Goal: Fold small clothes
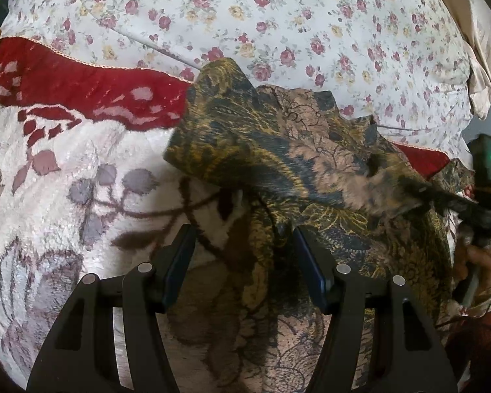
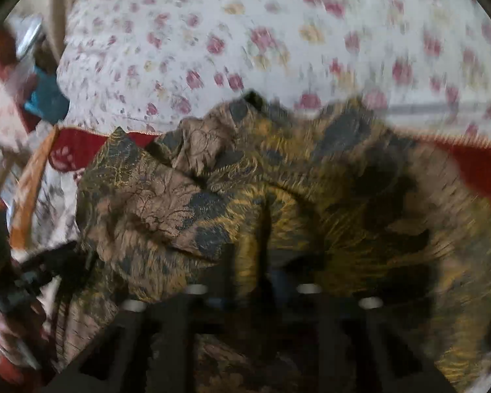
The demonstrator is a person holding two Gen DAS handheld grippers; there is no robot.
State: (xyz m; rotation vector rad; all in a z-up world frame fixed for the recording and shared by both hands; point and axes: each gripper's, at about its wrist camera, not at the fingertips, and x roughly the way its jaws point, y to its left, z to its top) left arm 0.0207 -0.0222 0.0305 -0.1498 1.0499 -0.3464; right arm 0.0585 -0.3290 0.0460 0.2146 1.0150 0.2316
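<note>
A small garment (image 1: 278, 150) in brown, mustard and dark blue print lies rumpled on a plush cream blanket (image 1: 65, 180) with red border. My left gripper (image 1: 245, 252) hovers low over its near edge, open, and a fold of the cloth hangs between the wide-apart fingers without touching the pads. In the blurred right wrist view, my right gripper (image 2: 265, 262) is shut on a raised ridge of the garment (image 2: 186, 196). The left wrist view shows the right gripper (image 1: 435, 196) pinching the garment's right edge, with a hand (image 1: 478, 262) behind it.
A white bedsheet (image 1: 278, 16) with small red and yellow flowers covers the bed beyond the blanket. A beige cloth (image 1: 481, 52) hangs at the far right. In the right wrist view, blurred blue and orange objects (image 2: 45, 104) sit off the bed's left side.
</note>
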